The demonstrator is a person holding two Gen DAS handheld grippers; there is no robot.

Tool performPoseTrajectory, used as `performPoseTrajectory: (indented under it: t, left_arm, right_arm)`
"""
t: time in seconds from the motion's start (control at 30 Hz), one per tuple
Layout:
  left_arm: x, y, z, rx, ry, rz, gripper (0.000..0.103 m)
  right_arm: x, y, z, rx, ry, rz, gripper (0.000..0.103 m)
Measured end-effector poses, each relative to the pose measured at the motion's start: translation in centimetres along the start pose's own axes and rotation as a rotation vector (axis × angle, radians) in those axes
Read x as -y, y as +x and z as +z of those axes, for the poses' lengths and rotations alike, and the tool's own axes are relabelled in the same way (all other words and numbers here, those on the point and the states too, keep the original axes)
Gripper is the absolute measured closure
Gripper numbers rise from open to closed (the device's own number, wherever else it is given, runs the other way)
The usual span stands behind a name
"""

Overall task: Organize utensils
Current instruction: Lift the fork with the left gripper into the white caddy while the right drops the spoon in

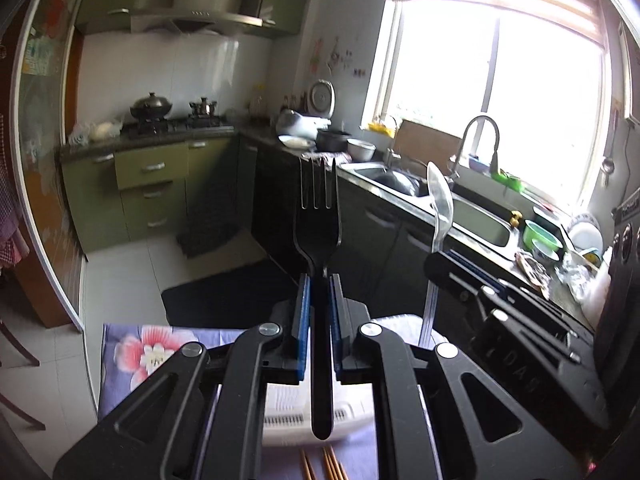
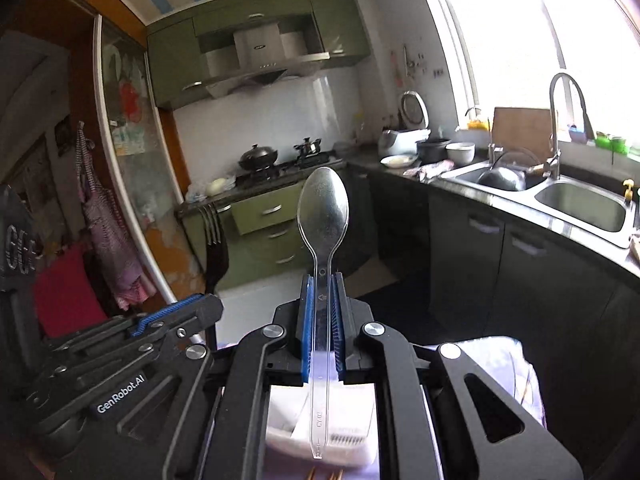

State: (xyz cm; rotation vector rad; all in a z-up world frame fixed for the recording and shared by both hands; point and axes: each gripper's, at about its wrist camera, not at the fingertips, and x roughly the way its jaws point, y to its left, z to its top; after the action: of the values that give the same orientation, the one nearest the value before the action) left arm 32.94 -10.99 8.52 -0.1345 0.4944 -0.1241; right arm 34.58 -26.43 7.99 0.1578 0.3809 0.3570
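Note:
My left gripper [image 1: 319, 280] is shut on a black plastic fork [image 1: 318, 216], tines pointing up, held high above the table. My right gripper [image 2: 323, 280] is shut on a clear plastic spoon [image 2: 323, 212], bowl up. The right gripper with the spoon [image 1: 440, 204] shows at the right of the left wrist view. The left gripper and fork [image 2: 216, 240] show at the left of the right wrist view. A white slotted utensil tray [image 1: 352, 420] lies below on the floral cloth [image 1: 140, 348]; it also shows in the right wrist view [image 2: 344, 444]. Wooden chopsticks [image 1: 332, 468] lie in front of it.
A kitchen counter with a double sink [image 2: 580, 204], tap [image 2: 560, 120], bowls and a rice cooker [image 2: 404, 136] runs along the right under a bright window. A stove with pots [image 2: 260, 160] stands at the back. Dark mats [image 1: 224, 296] lie on the tiled floor.

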Motion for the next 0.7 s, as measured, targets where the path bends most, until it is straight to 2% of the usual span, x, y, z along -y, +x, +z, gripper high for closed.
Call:
performPoseTrajectory:
  t: [0.1,0.3,0.5,0.7]
  left_arm:
    - [-0.4,2.4,-0.3,0.023,-0.001,0.025,0.094]
    - [-1.0,5.6,-2.1,-0.006,0.015,0.054,0.094]
    - [-1.5,5.6,-4.0,-0.059,0.035,0.039,0.094]
    - [-1.4,4.9,-5.5,-0.091,0.071,0.063,0.094]
  right_arm:
    - [0.1,3.0,-0.6,-0.011,-0.030,-0.022,0.094]
    - [1.0,6.2,-2.7,-0.038,-0.059,-0.024,0.094]
    - [1.0,4.2,-5.4,-0.029,-0.085,-0.015,0.094]
    - [0.3,1.3,-7.9,-0.033,-0.124,-0.033,0.093]
